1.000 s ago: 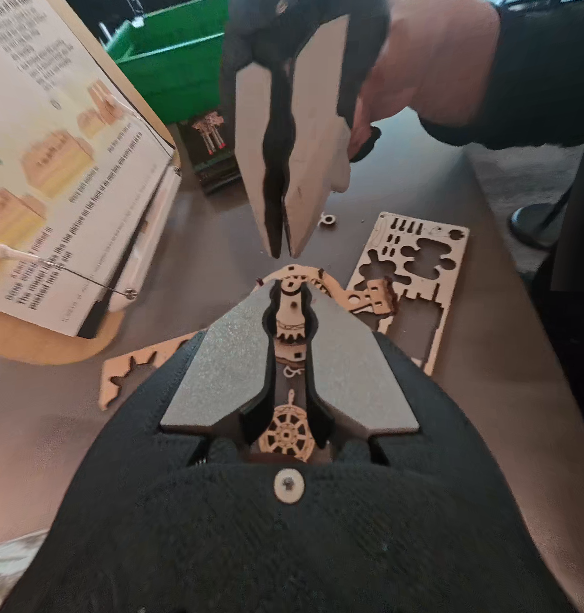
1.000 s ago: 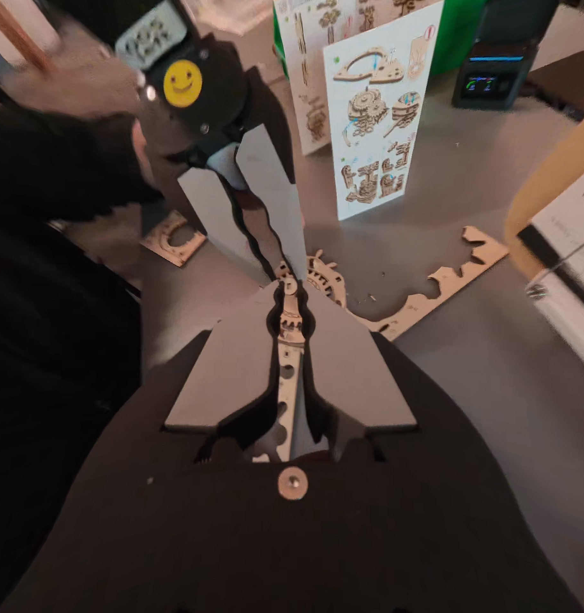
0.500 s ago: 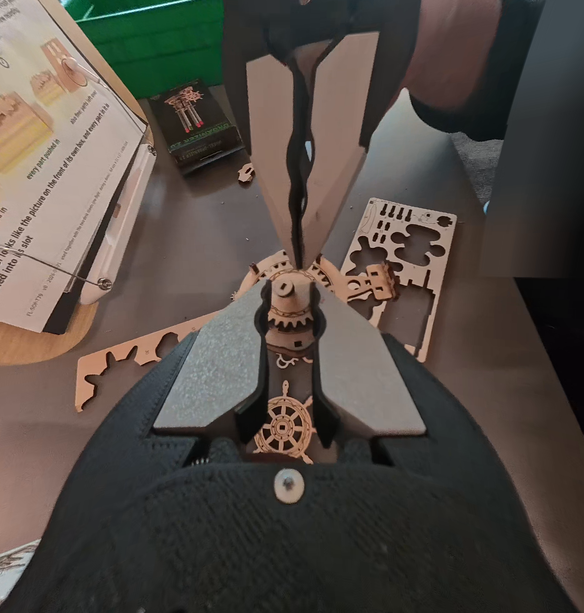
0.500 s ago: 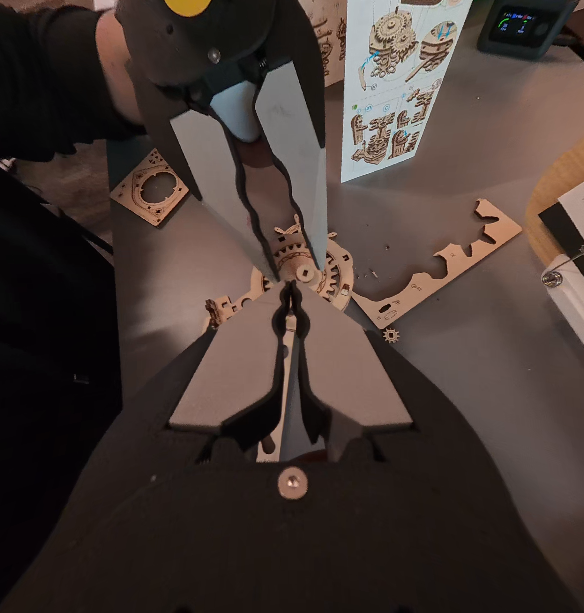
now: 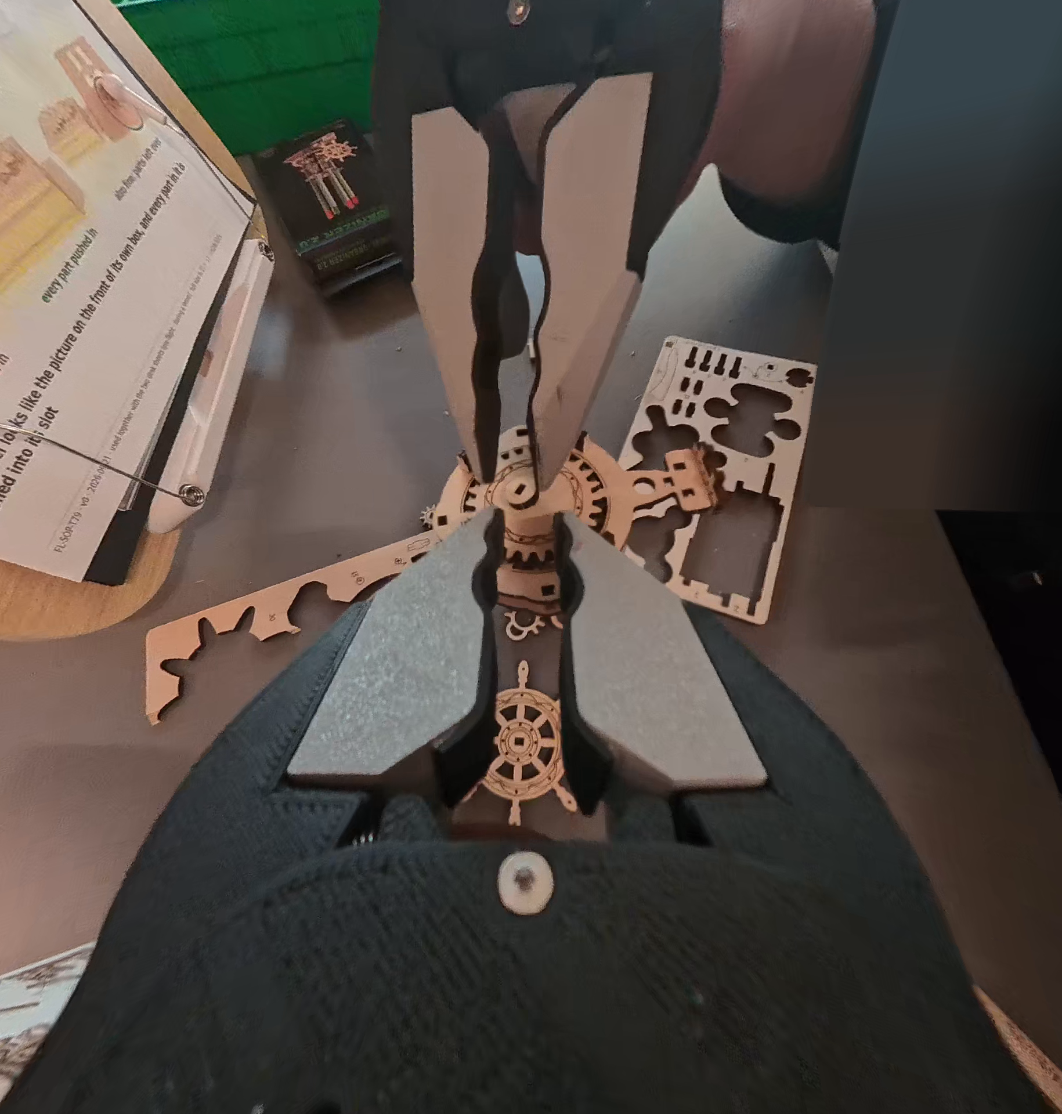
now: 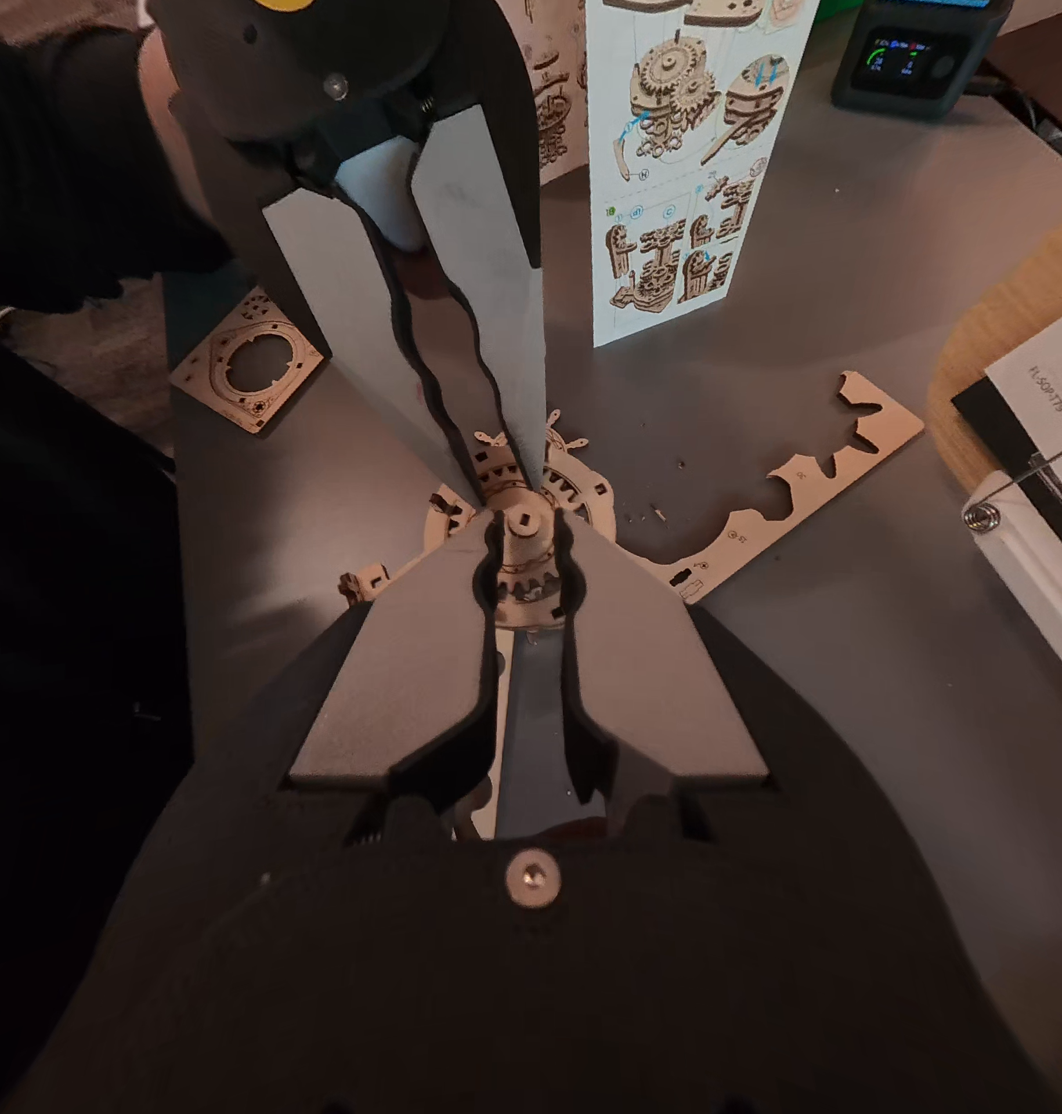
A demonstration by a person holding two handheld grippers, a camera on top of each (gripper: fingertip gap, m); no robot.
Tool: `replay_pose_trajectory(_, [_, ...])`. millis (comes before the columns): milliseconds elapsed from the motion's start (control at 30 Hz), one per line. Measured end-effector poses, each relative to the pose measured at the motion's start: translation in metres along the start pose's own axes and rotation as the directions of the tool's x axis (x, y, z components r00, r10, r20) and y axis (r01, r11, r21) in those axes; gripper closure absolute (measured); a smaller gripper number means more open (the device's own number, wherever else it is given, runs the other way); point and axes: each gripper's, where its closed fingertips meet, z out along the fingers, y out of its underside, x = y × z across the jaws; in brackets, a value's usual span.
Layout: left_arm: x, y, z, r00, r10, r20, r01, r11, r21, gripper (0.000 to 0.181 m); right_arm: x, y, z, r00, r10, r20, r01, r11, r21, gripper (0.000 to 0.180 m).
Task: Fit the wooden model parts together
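Printed text on clipped instruction sheet (image 5: 76,313); small numbers on wooden offcut strip (image 5: 263,627); lettering on dark box (image 5: 329,199).

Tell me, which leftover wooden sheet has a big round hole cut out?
The small square sheet at the table's edge, behind the left claw. The long strip has jagged notches instead.

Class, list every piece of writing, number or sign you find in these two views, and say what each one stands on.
I don't copy out writing, so here is only where it stands.
Clipped page: printed lines, legible.
Dark box: label, blurred.
Offcut strip: small engraved marks.
Punched sheet: marks too small to read.
Leaflet: tiny marks beside diagrams.
Screen: figures too small to read.
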Motion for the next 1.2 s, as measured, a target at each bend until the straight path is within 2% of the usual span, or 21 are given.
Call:
replay_pose_trajectory(533, [0.003, 0.0, 0.001, 1.0, -0.003, -0.004, 0.003, 1.0, -0.031, 0.175, -0.004, 0.003, 0.002, 0.999, -0.052, -0.004, 0.052, 0.999, 0.001, 0.171])
replay_pose_trajectory(767, [0.006, 0.001, 0.001, 0.997, -0.072, -0.037, 0.071, 0.997, -0.021, 0.179, -0.005, 0.004, 0.003, 0.997, -0.078, -0.01, 0.078, 0.997, -0.025, 0.172])
replay_pose_trajectory(833, [0.007, 0.002, -0.002, 0.996, -0.08, -0.038, 0.08, 0.997, -0.025, 0.174, -0.004, 0.004, 0.002, 0.996, -0.093, -0.009, 0.093, 0.995, -0.03, 0.172])
replay_pose_trajectory(1033, [0.007, 0.01, -0.016, 0.997, 0.023, -0.073, -0.026, 0.999, -0.029, 0.145, 0.002, -0.004, -0.013, 0.999, -0.03, 0.027, 0.028, 0.998, 0.06, 0.172])
replay_pose_trajectory(1133, [0.015, 0.014, -0.012, 0.988, 0.121, -0.095, -0.123, 0.992, -0.019, 0.15, 0.001, -0.002, -0.013, 1.0, -0.026, 0.016, 0.026, 0.999, 0.046, 0.172])
replay_pose_trajectory(1200, [0.015, 0.017, -0.009, 0.977, 0.204, -0.058, -0.205, 0.979, -0.015, 0.15, -0.002, 0.001, -0.009, 0.999, -0.039, 0.006, 0.039, 0.999, 0.018, 0.172])
